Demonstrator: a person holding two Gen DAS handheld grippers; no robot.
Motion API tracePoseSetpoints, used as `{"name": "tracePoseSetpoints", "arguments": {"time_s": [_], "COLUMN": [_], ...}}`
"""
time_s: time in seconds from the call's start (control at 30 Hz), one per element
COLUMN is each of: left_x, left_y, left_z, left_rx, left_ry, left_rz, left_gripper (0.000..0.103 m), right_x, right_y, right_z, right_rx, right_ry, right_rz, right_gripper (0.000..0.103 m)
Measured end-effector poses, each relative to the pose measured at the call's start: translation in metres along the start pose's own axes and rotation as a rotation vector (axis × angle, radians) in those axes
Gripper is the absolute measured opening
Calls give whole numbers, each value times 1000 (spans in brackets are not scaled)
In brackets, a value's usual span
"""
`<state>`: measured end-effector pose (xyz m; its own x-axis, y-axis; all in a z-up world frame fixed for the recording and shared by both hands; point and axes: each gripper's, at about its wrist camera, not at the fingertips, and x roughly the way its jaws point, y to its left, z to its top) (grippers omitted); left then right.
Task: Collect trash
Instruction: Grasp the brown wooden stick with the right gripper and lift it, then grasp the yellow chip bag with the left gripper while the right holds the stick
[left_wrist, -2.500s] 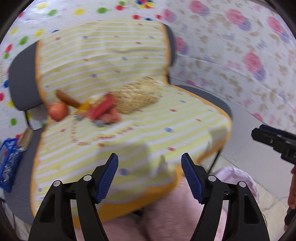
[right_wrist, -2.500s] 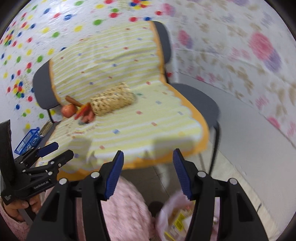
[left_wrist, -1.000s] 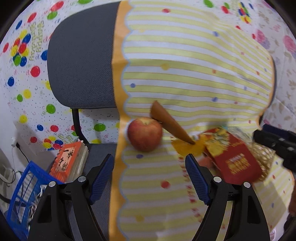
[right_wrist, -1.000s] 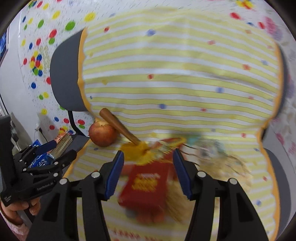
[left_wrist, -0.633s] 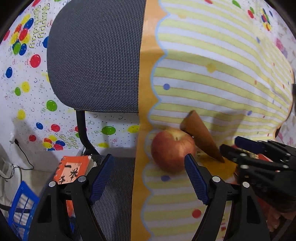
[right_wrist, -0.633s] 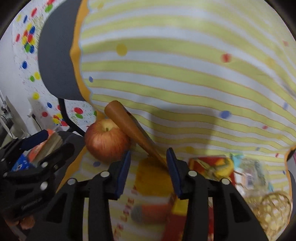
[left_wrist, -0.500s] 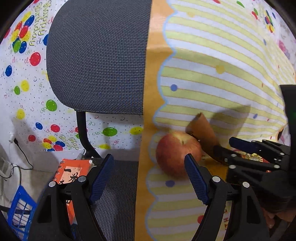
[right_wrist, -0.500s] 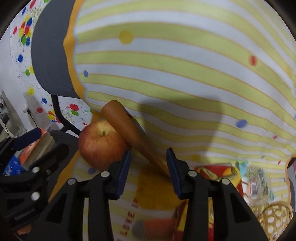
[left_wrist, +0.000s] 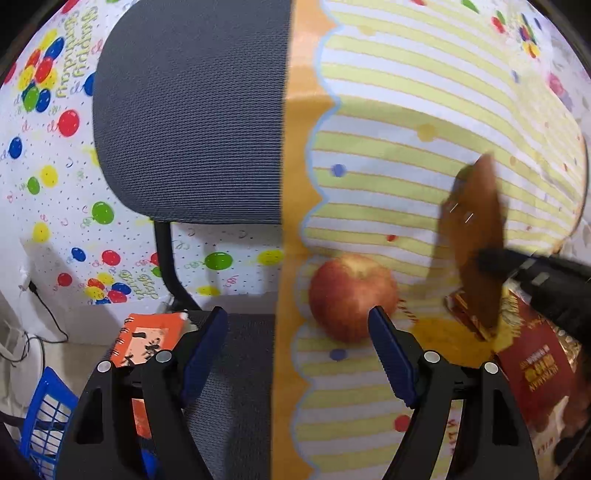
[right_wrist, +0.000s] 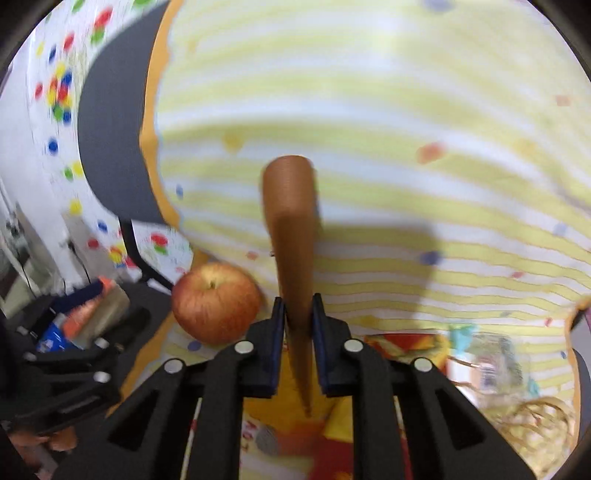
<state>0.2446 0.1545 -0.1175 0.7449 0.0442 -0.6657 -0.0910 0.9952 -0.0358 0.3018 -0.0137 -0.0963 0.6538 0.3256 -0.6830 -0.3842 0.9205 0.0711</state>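
The right gripper has just been closing, and its fingers now clamp the narrow lower part of a brown paper cone, whose wide end rises toward the chair back. In the left wrist view the same cone shows blurred, with the black right gripper reaching in from the right edge.

The left gripper stands with its fingers wide apart and nothing between them. It hovers over the left edge of the chair seat, where the orange scalloped border of the yellow striped cloth ends and the grey mesh of the chair is bare.

A red apple sits on the cloth near that left edge, at the foot of the backrest, just beside the cone's lower end and apart from the left fingers. Toward the right side of the seat lie a red snack packet and a yellow wrapper, close together below the cone. In the right wrist view a woven straw basket lies at the far right of the seat, blurred.

Beyond the chair's left side stand an orange notebook and a blue wire basket.
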Motion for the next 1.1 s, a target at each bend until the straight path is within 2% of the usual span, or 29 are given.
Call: {"name": "tracePoseSetpoints", "arguments": {"time_s": [0.2,0.37,0.43,0.53,0.6,0.63,0.67,0.7,0.73,0.83,1.1], "left_x": [-5,12,28,50,61,67,68,69,68,50,-57], "left_y": [-42,-79,-91,-101,-102,-103,-102,-100,-98,-94,-92], "left_z": [-8,-9,-9,-14,-16,-18,-18,-17,-16,-13,-20], "left_rx": [73,118,127,149,155,155,147,140,136,121,104], "left_ry": [6,58,99,156,184,198,191,192,189,128,-28], "left_rz": [-105,-185,-199,-180,-177,-181,-194,-204,-202,-208,-273], "left_gripper": [77,71,68,62,48,45,36,9,2,1,0], "right_x": [-69,-97,-104,-113,-115,-116,-116,-116,-116,-122,-156], "right_y": [-42,-57,-62,-70,-74,-76,-78,-80,-83,-89,-93], "right_z": [-7,-18,-23,-32,-36,-38,-40,-42,-43,-50,-70], "right_rx": [104,125,132,140,147,150,154,168,178,197,212], "right_ry": [-102,-139,-148,-151,-151,-150,-147,-143,-142,-146,-180], "right_rz": [-31,-35,-36,-27,-21,-18,-13,2,13,19,2], "right_gripper": [13,13,13,13,13,13,13,13,13,13,13]}}
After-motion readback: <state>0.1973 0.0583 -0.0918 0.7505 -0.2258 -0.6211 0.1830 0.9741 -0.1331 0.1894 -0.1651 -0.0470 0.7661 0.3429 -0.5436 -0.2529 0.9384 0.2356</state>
